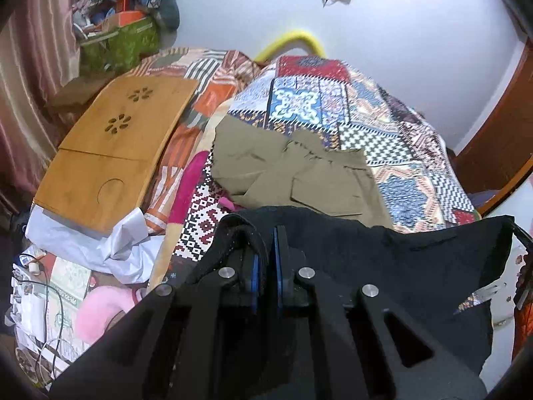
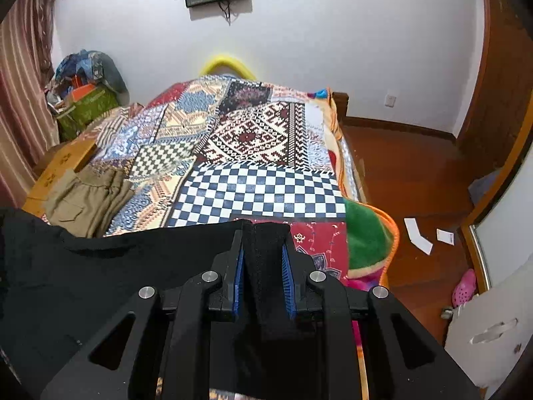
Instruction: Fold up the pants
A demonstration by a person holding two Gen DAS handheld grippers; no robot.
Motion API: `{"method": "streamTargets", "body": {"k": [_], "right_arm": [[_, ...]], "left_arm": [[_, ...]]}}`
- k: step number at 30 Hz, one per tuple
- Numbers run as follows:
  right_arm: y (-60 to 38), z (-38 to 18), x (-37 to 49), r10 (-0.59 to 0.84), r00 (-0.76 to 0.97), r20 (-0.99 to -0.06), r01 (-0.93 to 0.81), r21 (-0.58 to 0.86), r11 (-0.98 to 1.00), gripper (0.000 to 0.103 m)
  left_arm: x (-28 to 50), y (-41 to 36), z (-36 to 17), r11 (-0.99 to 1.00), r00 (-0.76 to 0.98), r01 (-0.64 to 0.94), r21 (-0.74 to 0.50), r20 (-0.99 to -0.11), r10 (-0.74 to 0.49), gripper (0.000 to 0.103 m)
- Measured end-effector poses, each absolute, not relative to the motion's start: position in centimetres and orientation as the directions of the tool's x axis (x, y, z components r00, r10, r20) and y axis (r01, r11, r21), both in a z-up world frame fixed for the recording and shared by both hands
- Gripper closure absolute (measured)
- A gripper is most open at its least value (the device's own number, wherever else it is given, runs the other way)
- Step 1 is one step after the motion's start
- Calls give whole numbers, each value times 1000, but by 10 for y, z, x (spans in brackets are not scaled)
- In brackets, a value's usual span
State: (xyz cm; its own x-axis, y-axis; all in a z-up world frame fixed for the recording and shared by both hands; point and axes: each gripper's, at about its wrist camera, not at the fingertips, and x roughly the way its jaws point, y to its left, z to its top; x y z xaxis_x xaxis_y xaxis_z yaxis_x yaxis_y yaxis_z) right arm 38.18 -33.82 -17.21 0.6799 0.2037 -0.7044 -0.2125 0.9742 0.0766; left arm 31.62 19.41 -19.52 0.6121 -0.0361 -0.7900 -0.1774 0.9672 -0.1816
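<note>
Above the bed's [image 2: 266, 183] near edge, left gripper [image 1: 266, 260] and right gripper [image 2: 263, 266] each clamp black pants [image 1: 399, 260], held stretched between them; khaki pants [image 1: 293, 170] lie toward the left edge.

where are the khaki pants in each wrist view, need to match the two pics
Left wrist: the khaki pants lie at centre, on the patchwork bedspread, just beyond the black pants that the left gripper clamps.
Right wrist: the khaki pants lie at the left edge, beside the wooden board, left of the right gripper.
Shared landmark: the yellow hoop at the far end of the bed.
</note>
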Motion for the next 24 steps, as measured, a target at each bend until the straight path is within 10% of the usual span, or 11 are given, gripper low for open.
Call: {"method": "streamTargets", "body": {"k": [24], "right_arm": [[-371,-138,262,195,749,-633,-133,145,980,86]], "left_arm": [[180,179,-146,960,688,-157,-232,-723,-62,96]]}}
